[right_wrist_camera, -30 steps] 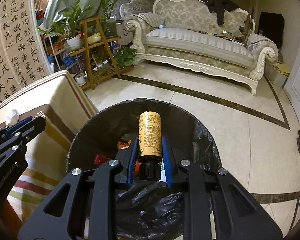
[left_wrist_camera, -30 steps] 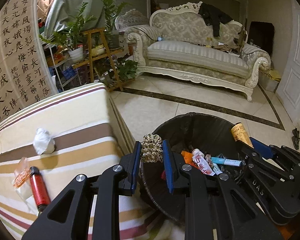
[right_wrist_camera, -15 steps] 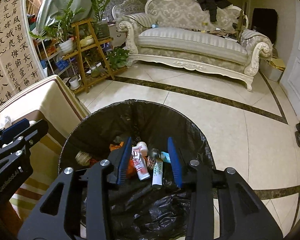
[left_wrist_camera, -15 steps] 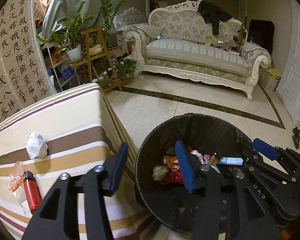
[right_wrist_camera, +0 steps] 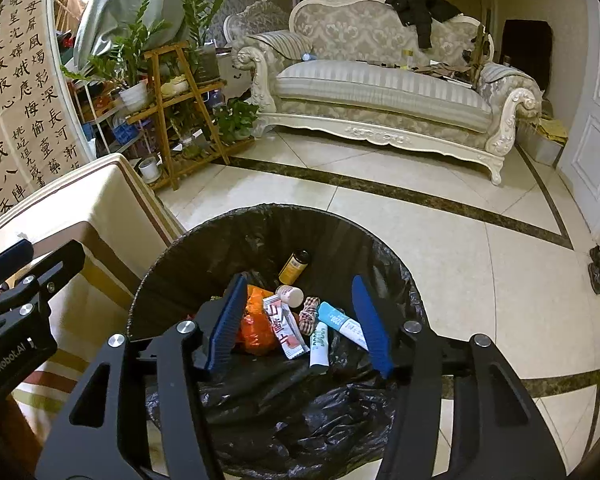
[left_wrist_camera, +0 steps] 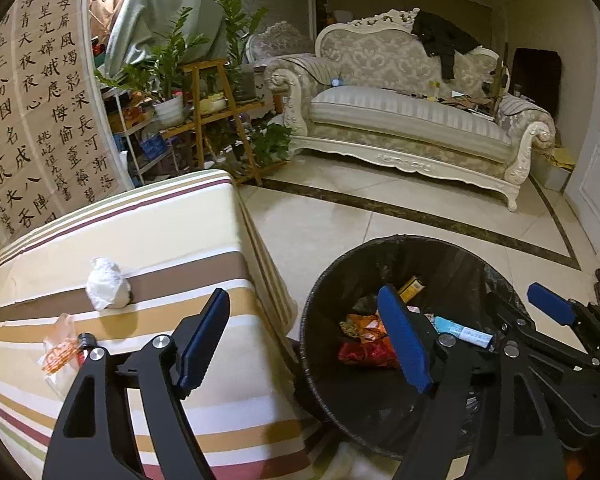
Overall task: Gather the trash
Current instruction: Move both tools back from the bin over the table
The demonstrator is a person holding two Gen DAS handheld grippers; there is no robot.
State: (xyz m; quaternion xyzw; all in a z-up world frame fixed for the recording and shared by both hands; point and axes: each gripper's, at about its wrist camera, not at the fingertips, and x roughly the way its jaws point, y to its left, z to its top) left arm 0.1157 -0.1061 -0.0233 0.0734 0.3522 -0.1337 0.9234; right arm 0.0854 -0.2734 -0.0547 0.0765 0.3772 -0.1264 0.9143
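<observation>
A black-lined trash bin [left_wrist_camera: 320, 304] [right_wrist_camera: 172, 248] stands on the floor beside a striped table [left_wrist_camera: 148, 240]. Several pieces of trash lie in it, among them a yellow bottle [right_wrist_camera: 294, 267] and an orange wrapper [right_wrist_camera: 256, 324]. My left gripper [left_wrist_camera: 304, 344] is open and empty between the table edge and the bin. My right gripper [right_wrist_camera: 300, 324] is open and empty above the bin; it also shows at the right of the left wrist view [left_wrist_camera: 552, 312]. On the table lie a crumpled white tissue [left_wrist_camera: 107, 290], an orange-and-white wrapper [left_wrist_camera: 58, 350] and a red tube [left_wrist_camera: 85, 344], partly hidden.
A cream sofa [left_wrist_camera: 412, 120] stands at the far wall, a wooden plant stand [left_wrist_camera: 216, 116] to its left. A calligraphy screen [left_wrist_camera: 32, 112] rises behind the table. Tiled floor [right_wrist_camera: 480, 248] lies around the bin. A white door [right_wrist_camera: 592, 136] is at the right.
Both grippers opened. The gold bundle from my left gripper and the yellow bottle from my right gripper dropped into the bin. My left gripper shifted left toward the table.
</observation>
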